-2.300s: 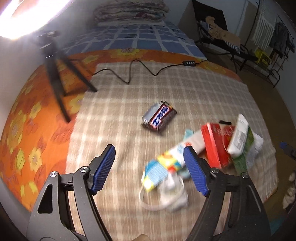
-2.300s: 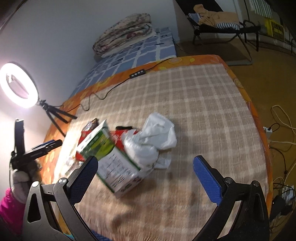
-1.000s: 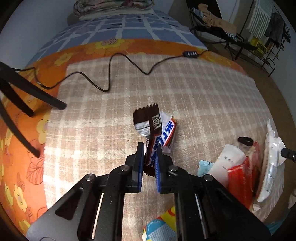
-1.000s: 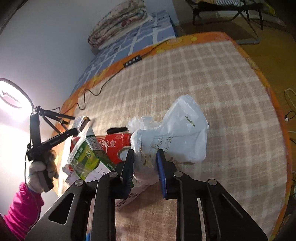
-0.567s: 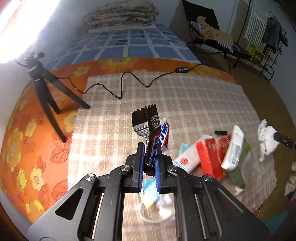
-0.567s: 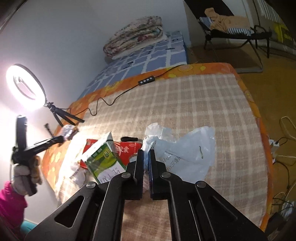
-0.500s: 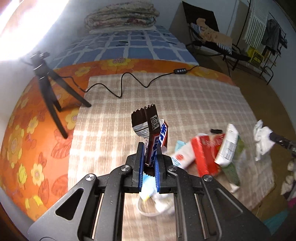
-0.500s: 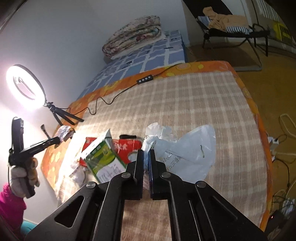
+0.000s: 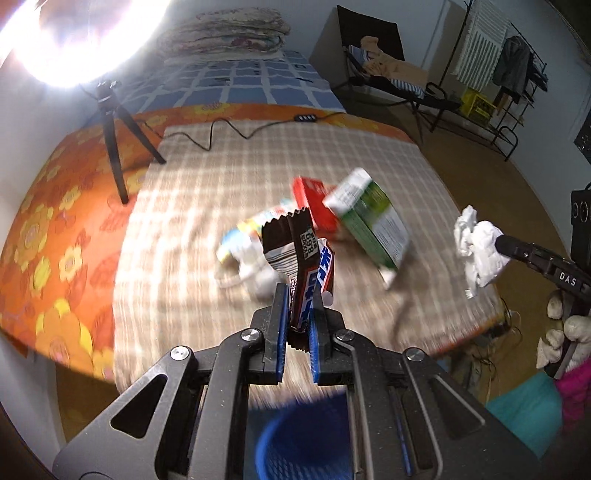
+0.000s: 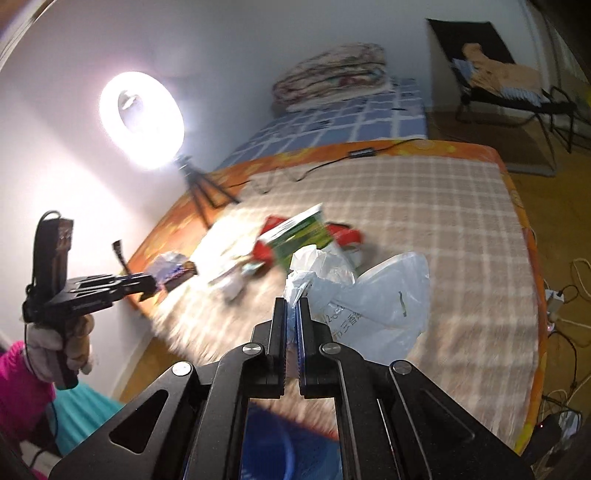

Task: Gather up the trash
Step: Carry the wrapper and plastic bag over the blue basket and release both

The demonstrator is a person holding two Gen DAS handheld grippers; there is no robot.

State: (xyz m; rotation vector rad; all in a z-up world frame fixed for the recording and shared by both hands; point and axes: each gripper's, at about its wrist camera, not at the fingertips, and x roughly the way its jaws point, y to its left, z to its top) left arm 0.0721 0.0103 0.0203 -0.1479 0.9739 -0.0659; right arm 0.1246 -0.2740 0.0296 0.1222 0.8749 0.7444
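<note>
My left gripper (image 9: 298,312) is shut on a brown, blue and white candy wrapper (image 9: 301,258), held up off the bed; it also shows from the right wrist view (image 10: 173,273). My right gripper (image 10: 293,319) is shut on a crumpled white plastic bag (image 10: 365,295), also held in the air and seen from the left wrist view (image 9: 478,254). A blue mesh bin (image 9: 306,443) sits right below both grippers (image 10: 273,443). A green-and-white carton (image 9: 369,221), a red box (image 9: 314,206) and a colourful packet (image 9: 243,236) lie on the checked blanket (image 9: 207,206).
A ring light on a black tripod (image 9: 114,129) stands at the bed's left edge, with its cable (image 9: 229,131) across the blanket. A folded quilt (image 9: 225,33) lies at the far end. A folding chair (image 9: 380,74) and a clothes rack (image 9: 498,74) stand on the floor to the right.
Both grippers have pulled back from the bed with the wrapper and the bag still held. The blue bin has come into view below them.
</note>
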